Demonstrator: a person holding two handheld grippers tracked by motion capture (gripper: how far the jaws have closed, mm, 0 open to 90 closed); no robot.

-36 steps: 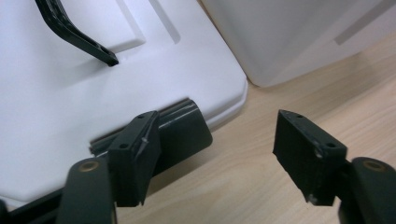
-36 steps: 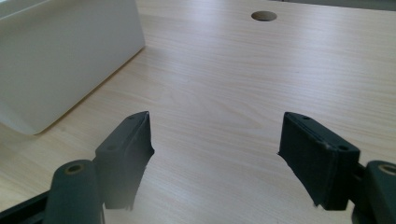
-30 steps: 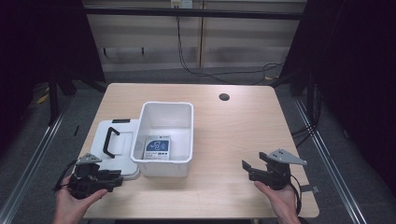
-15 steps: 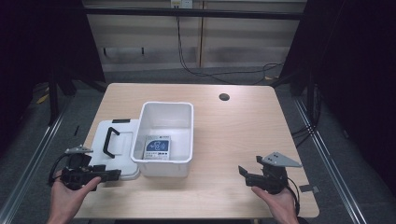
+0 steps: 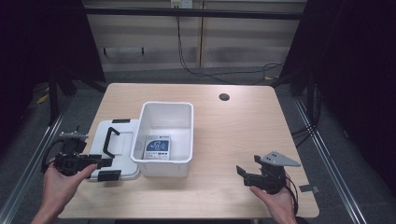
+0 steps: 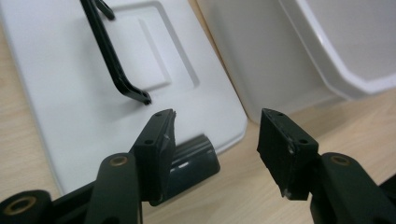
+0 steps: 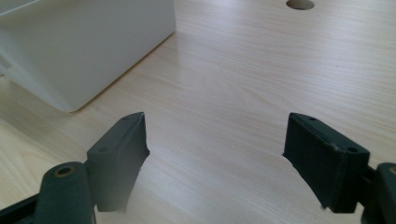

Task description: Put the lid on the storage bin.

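Wood surface: pale, light-grained tabletop (image 5: 233,140) with rounded corners and a round dark hole (image 5: 224,97) near its far edge.
Room: dark on both sides; a pale panelled wall (image 5: 233,42) behind, with black cables (image 5: 219,74) hanging down to the grey floor; metal rails run along the floor on either side of the tabletop.
Bin: white plastic bin (image 5: 164,135), open-topped, standing left of the tabletop's middle, with a blue-and-white packet (image 5: 158,145) lying flat on its bottom.
Lid: white lid (image 5: 112,149) with a black handle (image 5: 109,140) and black clips, lying flat against the bin's left side.
Left hand-held gripper (image 5: 103,162): held in the left hand (image 5: 60,184) at the lid's near-left corner, jaws apart and gripping nothing; in the left gripper view the jaws straddle the lid's near corner and a black clip (image 6: 194,163), the bin's wall just beyond.
Right hand-held gripper (image 5: 243,173): held in the right hand (image 5: 278,200) over bare wood near the front right, well apart from the bin, jaws wide apart and holding nothing.
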